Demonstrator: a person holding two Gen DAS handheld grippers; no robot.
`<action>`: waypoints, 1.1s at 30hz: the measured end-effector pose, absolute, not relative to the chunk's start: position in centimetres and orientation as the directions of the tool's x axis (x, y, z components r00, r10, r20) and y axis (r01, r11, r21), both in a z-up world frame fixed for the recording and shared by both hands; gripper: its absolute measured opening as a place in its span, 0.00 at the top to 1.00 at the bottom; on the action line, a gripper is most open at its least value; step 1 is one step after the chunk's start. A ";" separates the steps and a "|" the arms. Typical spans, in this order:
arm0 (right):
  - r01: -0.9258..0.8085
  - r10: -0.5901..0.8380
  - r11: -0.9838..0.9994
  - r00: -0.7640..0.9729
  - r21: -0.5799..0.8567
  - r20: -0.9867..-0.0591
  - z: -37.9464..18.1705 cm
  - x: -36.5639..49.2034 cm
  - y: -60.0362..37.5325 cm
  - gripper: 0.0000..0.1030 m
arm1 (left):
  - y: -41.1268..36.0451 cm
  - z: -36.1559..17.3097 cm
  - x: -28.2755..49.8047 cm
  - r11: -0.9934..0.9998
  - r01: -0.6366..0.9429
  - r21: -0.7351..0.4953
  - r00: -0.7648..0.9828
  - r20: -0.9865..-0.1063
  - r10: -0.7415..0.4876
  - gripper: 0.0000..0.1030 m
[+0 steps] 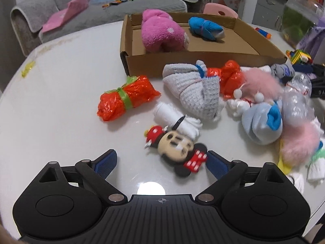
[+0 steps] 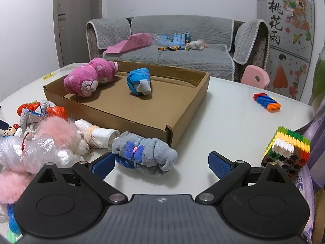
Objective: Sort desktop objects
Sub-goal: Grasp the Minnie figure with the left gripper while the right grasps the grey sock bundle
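A white table [image 1: 67,77] strewn with rolled socks and toys, a shallow cardboard box [image 1: 203,58] already holding a pink sock roll [image 1: 160,34] and a blue sock roll [image 1: 205,28].

The left gripper [image 1: 161,162] hangs released, jaws spread wide, over a Minnie Mouse plush [image 1: 178,149] that lies between its blue pads, toward the right one. The plush's long axis runs roughly from 10 o'clock to 4 o'clock across the jaws, its bow touching or just beside the right pad; which cannot be told through the blur.

The right gripper [image 2: 160,163] is likewise open and empty, with a grey sock roll with a purple bow [image 2: 145,155] sitting just ahead at about 11 o'clock, its near end beside the left pad, and its length lying roughly crosswise.

Each claw appears nearest its own target. The box lies at 12 o'clock from both, so a lift and forward carry looks the likely next move.
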State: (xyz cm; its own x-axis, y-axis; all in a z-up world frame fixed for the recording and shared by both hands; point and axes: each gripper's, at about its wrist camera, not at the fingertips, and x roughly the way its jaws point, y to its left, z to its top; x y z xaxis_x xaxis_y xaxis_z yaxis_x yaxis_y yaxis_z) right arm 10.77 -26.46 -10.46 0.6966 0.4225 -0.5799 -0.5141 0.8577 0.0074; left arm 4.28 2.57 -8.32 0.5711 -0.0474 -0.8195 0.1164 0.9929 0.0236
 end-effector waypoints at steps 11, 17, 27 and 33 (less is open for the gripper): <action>-0.522 0.429 0.853 0.690 0.010 -0.582 -10.4 10.9 -26.4 0.05 | 1.8 -8.7 4.5 0.970 0.236 0.064 0.625 -0.774 -0.100 0.04; -0.537 0.439 0.844 0.678 0.010 -0.590 -10.5 11.3 -26.0 0.08 | 2.2 -9.0 5.1 0.975 0.223 0.023 0.622 -0.773 -0.124 0.03; -0.559 0.454 0.829 0.640 0.031 -0.620 -10.8 11.3 -25.7 0.40 | 0.7 -8.2 3.0 0.973 0.228 0.025 0.624 -0.771 -0.126 0.33; -0.572 0.468 0.819 0.628 0.040 -0.621 -10.8 10.8 -25.7 0.59 | 0.3 -8.1 2.6 0.975 0.217 0.050 0.625 -0.774 -0.099 0.34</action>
